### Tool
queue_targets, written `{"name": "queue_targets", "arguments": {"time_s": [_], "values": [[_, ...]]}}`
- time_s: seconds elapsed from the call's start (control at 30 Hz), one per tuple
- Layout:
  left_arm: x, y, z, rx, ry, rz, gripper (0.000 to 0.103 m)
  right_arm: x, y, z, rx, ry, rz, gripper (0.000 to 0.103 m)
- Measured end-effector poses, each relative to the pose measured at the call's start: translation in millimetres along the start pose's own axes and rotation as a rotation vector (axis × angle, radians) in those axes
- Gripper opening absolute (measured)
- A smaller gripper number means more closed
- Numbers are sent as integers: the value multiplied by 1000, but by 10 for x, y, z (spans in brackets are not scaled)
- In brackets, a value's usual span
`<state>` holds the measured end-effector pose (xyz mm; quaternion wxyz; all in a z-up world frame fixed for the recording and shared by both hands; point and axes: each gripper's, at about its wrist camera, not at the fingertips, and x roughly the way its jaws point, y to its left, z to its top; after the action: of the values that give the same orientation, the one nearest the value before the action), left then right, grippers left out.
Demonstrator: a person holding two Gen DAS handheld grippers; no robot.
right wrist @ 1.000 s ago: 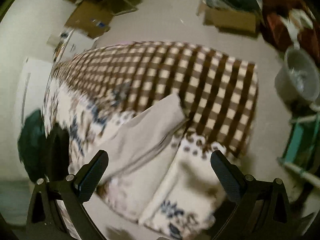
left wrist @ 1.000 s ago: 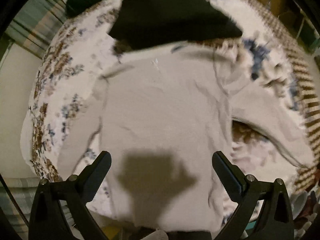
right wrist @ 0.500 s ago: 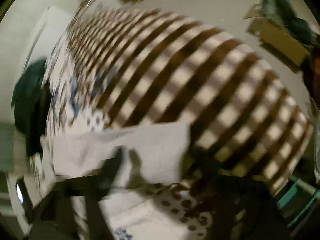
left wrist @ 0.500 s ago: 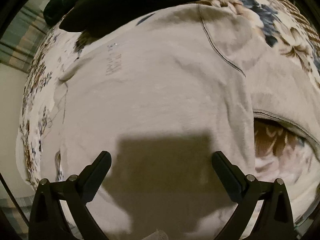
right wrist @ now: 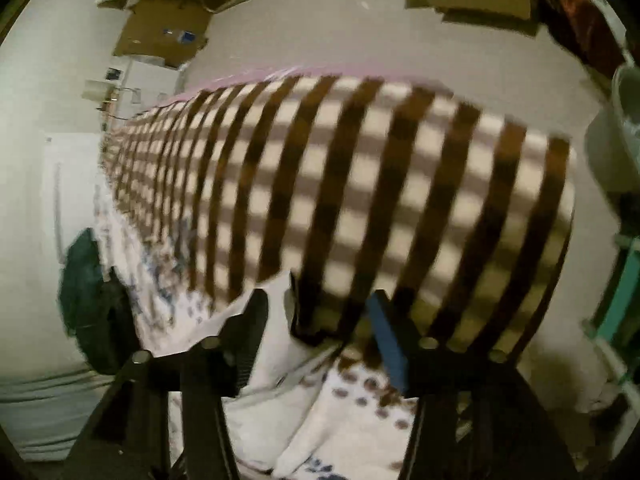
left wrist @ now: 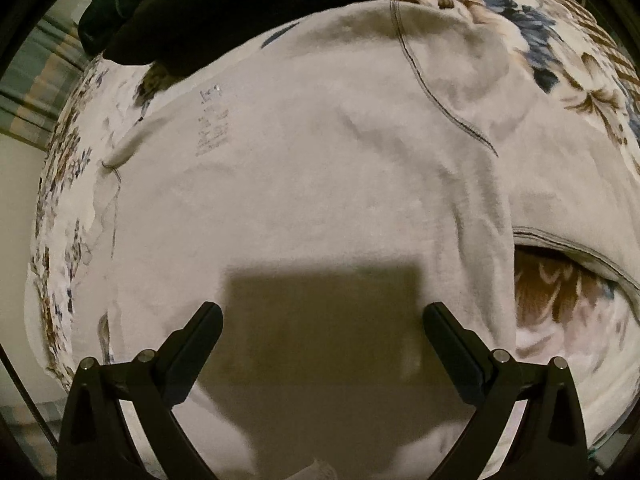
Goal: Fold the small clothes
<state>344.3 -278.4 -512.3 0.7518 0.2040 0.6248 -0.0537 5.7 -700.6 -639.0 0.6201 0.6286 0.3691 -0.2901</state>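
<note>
Garment: a pale grey long-sleeved top [left wrist: 320,184] lies spread flat on a floral blanket [left wrist: 560,60]; its sleeve [right wrist: 276,344] stretches toward a brown checked blanket [right wrist: 360,184].
Left gripper [left wrist: 322,320]: fingers spread wide just above the top's lower body, nothing between them, its shadow cast on the cloth.
Right gripper [right wrist: 316,320]: jaws half apart, having just been opening a little; the sleeve end lies between them, contact unclear through blur.
Other clothes: a black garment [left wrist: 280,4] lies beyond the collar, touching the top.

ahead: dark clothes [left wrist: 280,12] block | right: checked blanket [right wrist: 360,184] — bare
</note>
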Motion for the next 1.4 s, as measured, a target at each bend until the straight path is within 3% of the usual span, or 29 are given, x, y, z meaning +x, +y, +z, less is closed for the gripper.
{"name": "queue_targets", "arguments": {"time_s": [0.17, 0.33, 0.4, 0.43, 0.5, 0.53, 0.6, 0.8, 1.0, 1.1, 1.2, 1.33, 1.4], "values": [[103, -13, -13, -13, 11, -10, 103, 377, -168, -301, 65, 34, 132, 60], [166, 9, 4, -19, 10, -15, 103, 673, -10, -508, 93, -82, 279, 63], [157, -27, -22, -17, 6, -12, 103, 779, 120, -545, 93, -113, 299, 63], [158, -29, -19, -20, 6, -13, 103, 778, 173, -537, 92, -126, 296, 61], [154, -41, -27, -25, 6, -14, 103, 797, 291, -554, 93, -157, 262, 39], [154, -34, -24, -28, 6, -16, 103, 753, 288, -559, 91, -169, 234, 20], [131, -56, -39, -34, 6, -20, 103, 580, 244, -574, 87, -201, 196, 12], [46, 63, -77, -60, -6, -49, 103, 191, 685, -693, 14, -271, 110, 10], [-54, 607, -149, -147, -16, -68, 103, 70, 1883, -1141, -207, -243, 117, 9], [-73, 1083, -243, -217, -17, -67, 103, 207, 2665, -1616, -350, -174, 161, 9], [-42, 1632, -361, -302, -13, -51, 103, 600, 3432, -2322, -497, -38, 205, 9], [84, 2440, -644, -425, 1, 9, 103, 1240, 3980, -3354, -651, 130, 207, 9], [126, 2663, -843, -473, 16, 34, 103, 1640, 4182, -3914, -739, 214, 180, 9]]}}
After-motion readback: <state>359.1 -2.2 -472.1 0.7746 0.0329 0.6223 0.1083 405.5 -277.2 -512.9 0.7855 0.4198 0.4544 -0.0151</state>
